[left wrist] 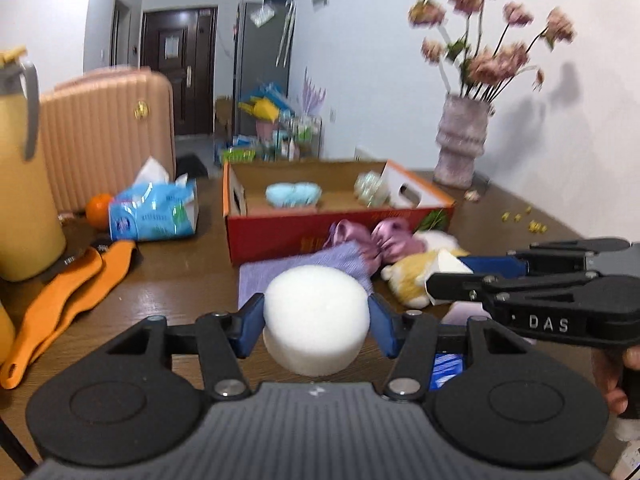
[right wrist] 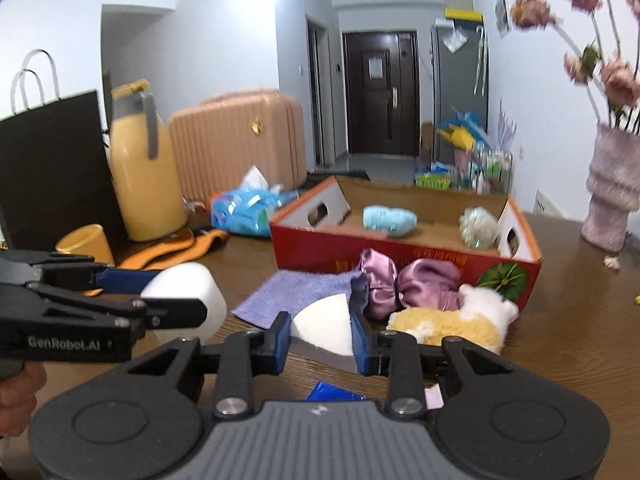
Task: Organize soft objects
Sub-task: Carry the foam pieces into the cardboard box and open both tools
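Note:
My left gripper (left wrist: 316,320) is shut on a round white sponge (left wrist: 316,316) and holds it above the table; the sponge also shows in the right wrist view (right wrist: 192,296). My right gripper (right wrist: 320,330) is shut on a white wedge-shaped sponge (right wrist: 324,324), whose tip shows in the left wrist view (left wrist: 450,262). Ahead lie a purple cloth (right wrist: 296,292), pink satin scrunchies (right wrist: 400,284) and a yellow-and-white plush toy (right wrist: 452,320). The red cardboard box (right wrist: 320,248) holds a blue fluffy item (right wrist: 388,218) and a pale green mesh ball (right wrist: 478,226).
A yellow jug (right wrist: 140,176), black paper bag (right wrist: 48,168), yellow cup (right wrist: 86,244), orange insoles (left wrist: 60,300), tissue pack (left wrist: 152,212) and an orange (left wrist: 98,208) stand at the left. A vase of flowers (left wrist: 462,140) stands at the right back. A pink suitcase (left wrist: 108,132) is behind the table.

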The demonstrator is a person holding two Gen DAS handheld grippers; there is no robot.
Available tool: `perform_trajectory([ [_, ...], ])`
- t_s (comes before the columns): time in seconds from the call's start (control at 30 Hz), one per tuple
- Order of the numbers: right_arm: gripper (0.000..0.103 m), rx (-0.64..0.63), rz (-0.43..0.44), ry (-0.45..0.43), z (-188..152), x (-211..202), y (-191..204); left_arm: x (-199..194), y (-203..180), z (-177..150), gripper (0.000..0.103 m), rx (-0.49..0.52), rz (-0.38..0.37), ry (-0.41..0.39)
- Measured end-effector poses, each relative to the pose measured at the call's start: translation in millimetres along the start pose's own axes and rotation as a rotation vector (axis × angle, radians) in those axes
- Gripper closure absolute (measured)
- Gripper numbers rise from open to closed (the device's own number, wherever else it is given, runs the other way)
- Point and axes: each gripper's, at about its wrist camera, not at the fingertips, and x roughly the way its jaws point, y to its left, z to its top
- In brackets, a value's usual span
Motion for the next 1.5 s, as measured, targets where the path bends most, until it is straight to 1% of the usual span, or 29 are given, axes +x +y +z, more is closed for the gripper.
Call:
perform_trajectory([
  [0.23, 0.072, 0.0, -0.014, -0.069, -7.2, -63.3, 5.7, -46.8, -24.0, 2.0, 0.047, 0.031, -0.007, -0.075],
  [0.37, 0.072, 0.011, -0.033, -0.099, -12.6, -88.6, 5.1, -67.0, -36.8, 2.6, 0.047, 0.05, -0.021, -0.114],
  [0.47, 0.072, 0.018, -0.04, -0.114, -16.0, -101.1, 4.0, -74.5, -42.9, 2.5, 0.046, 0.063, -0.025, -0.122],
  [0.7, 0.072, 0.012, -0.048, -0.132, -12.9, -106.0, 2.2, -77.9, -46.0, 8.0, 0.046, 0.075, -0.018, -0.14],
  [0.77, 0.072, 0.007, -0.05, -0.141, -9.2, -104.9, 0.7, -75.8, -46.0, 13.8, 0.046, 0.089, -0.008, -0.154],
  [0.87, 0.072, -0.013, -0.061, -0.164, 4.8, -99.3, -3.8, -66.8, -44.9, 29.1, 0.046, 0.105, 0.013, -0.18],
  [0.9, 0.072, -0.019, -0.064, -0.174, 12.0, -96.2, -6.5, -60.7, -44.6, 36.7, 0.046, 0.11, 0.03, -0.183],
  [1.03, 0.071, -0.051, -0.066, -0.204, 49.6, -77.7, -22.5, -30.3, -37.5, 73.1, 0.046, 0.117, 0.056, -0.201],
  [1.1, 0.072, -0.056, -0.054, -0.201, 70.6, -61.1, -35.2, -10.0, -30.7, 93.1, 0.046, 0.105, 0.078, -0.195],
  [1.2, 0.071, -0.043, -0.038, -0.182, 99.5, -31.4, -55.9, 24.5, -18.2, 121.6, 0.046, 0.074, 0.068, -0.175],
  [1.27, 0.071, -0.016, -0.009, -0.158, 122.5, -4.4, -74.0, 53.7, -7.1, 140.9, 0.046, 0.031, 0.054, -0.14],
  [1.33, 0.072, 0.038, 0.027, -0.131, 143.7, 23.7, -92.6, 88.5, 5.4, 159.6, 0.046, -0.024, 0.06, -0.093],
  [1.43, 0.071, 0.11, 0.036, -0.085, 172.1, 74.2, -119.8, 148.2, 23.6, 179.0, 0.046, -0.068, 0.113, -0.025],
  [1.5, 0.071, 0.148, 0.037, -0.04, 184.9, 110.0, -135.6, 189.5, 38.5, 185.4, 0.046, -0.109, 0.139, 0.038],
])
